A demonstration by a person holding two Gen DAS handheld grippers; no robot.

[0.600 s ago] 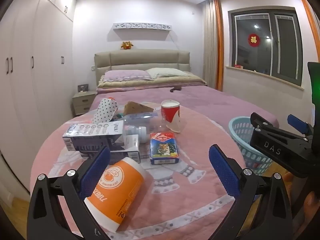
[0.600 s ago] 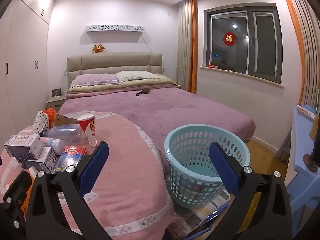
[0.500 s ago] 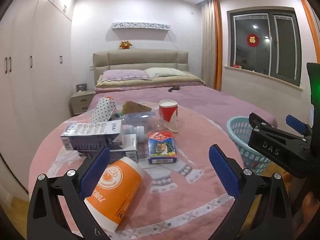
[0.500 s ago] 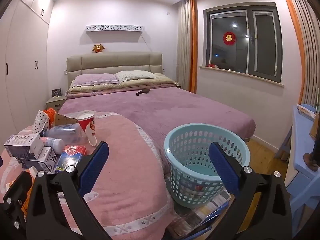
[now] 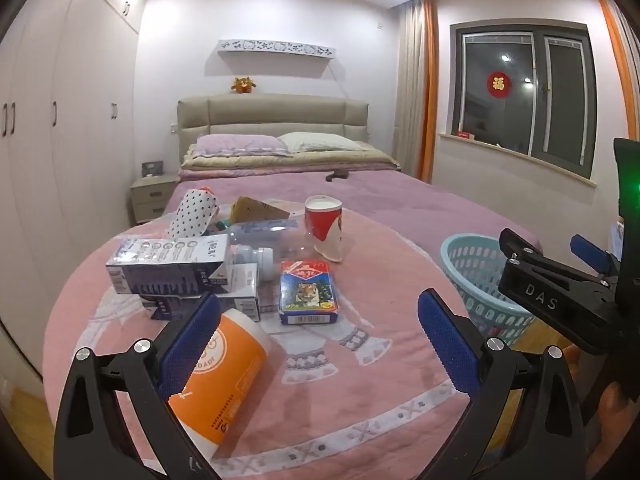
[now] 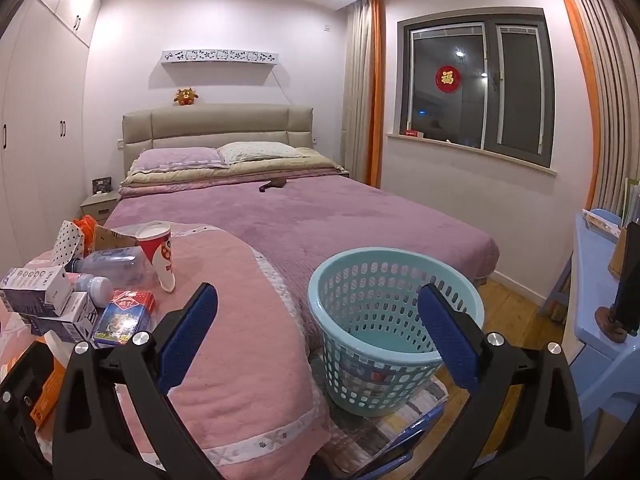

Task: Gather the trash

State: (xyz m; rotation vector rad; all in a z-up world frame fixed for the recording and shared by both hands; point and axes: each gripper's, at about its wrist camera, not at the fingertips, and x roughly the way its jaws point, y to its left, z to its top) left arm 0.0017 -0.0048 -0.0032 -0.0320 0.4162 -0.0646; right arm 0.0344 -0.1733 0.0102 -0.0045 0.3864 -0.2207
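Note:
Trash lies on a pink cloth (image 5: 340, 380) over a round table: an orange tub (image 5: 224, 376) on its side, purple-white cartons (image 5: 168, 264), a blue tiger box (image 5: 306, 292), a red paper cup (image 5: 323, 228), a clear bottle (image 5: 264, 232), a dotted bag (image 5: 192, 212) and cardboard (image 5: 256, 210). My left gripper (image 5: 318, 340) is open and empty above the cloth, its left finger over the tub. A teal basket (image 6: 394, 320) stands on the floor right of the table. My right gripper (image 6: 318, 336) is open and empty, near the basket's rim.
A bed with a purple cover (image 6: 340, 216) runs behind the table. Wardrobes (image 5: 48, 152) line the left wall. A nightstand (image 5: 150, 200) stands by the bed. A blue desk (image 6: 604, 312) is at the right. A striped mat (image 6: 404, 416) lies under the basket.
The left gripper has drifted slightly; the table items sit a touch lower and left in its view. The right gripper has hardly moved. Both stay open.

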